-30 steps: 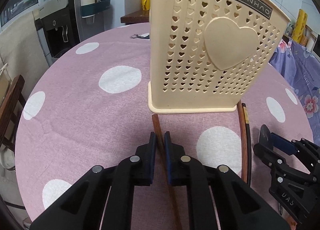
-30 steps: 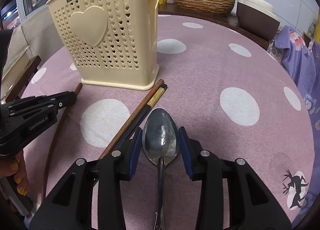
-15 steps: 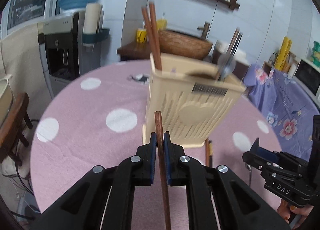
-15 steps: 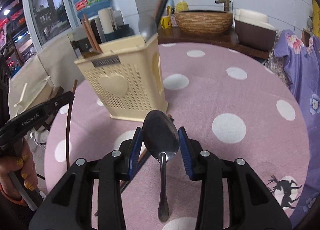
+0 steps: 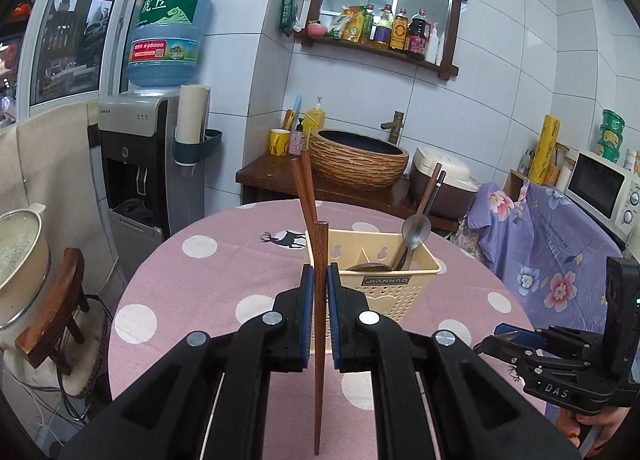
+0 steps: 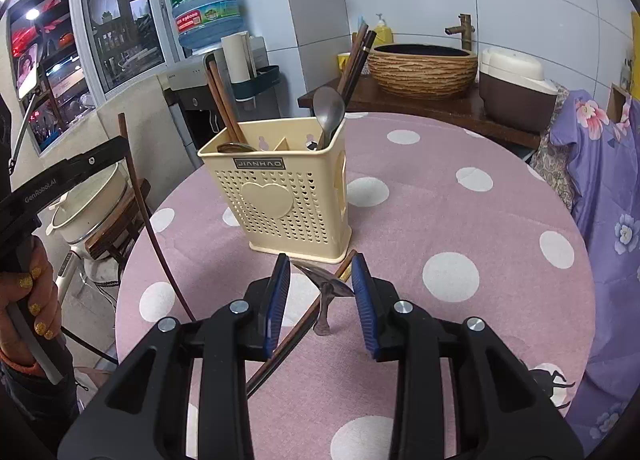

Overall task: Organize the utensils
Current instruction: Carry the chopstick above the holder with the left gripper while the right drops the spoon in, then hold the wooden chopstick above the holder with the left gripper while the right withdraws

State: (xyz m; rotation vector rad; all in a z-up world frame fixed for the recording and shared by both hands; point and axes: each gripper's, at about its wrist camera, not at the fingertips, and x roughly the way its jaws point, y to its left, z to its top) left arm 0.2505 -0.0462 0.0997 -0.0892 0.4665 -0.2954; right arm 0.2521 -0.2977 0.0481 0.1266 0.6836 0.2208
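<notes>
A brown chopstick (image 5: 319,324) is pinched tight between the blue pads of the left gripper (image 5: 319,292). The stick is held up in the air, above the pink dotted table (image 5: 208,280), with its top end pointing at the cream holder (image 5: 394,284). In the right wrist view the same stick (image 6: 138,195) is seen hanging down from the left gripper (image 6: 100,157).

A metal spoon (image 6: 326,286) is held between the pads of the right gripper (image 6: 322,292). The spoon is tilted, with its handle pointing down. The jaws are closing in on it, and the bowl of the spoon is touched by both pads.

The holder (image 6: 280,195) is standing upright on the table (image 6: 460,219). Two brown chopsticks (image 6: 222,99) are in its left part. A spoon (image 6: 328,111) and more chopsticks (image 6: 356,59) are in its right part.

Two more chopsticks (image 6: 292,336) are lying on the table, just in front of the holder.
</notes>
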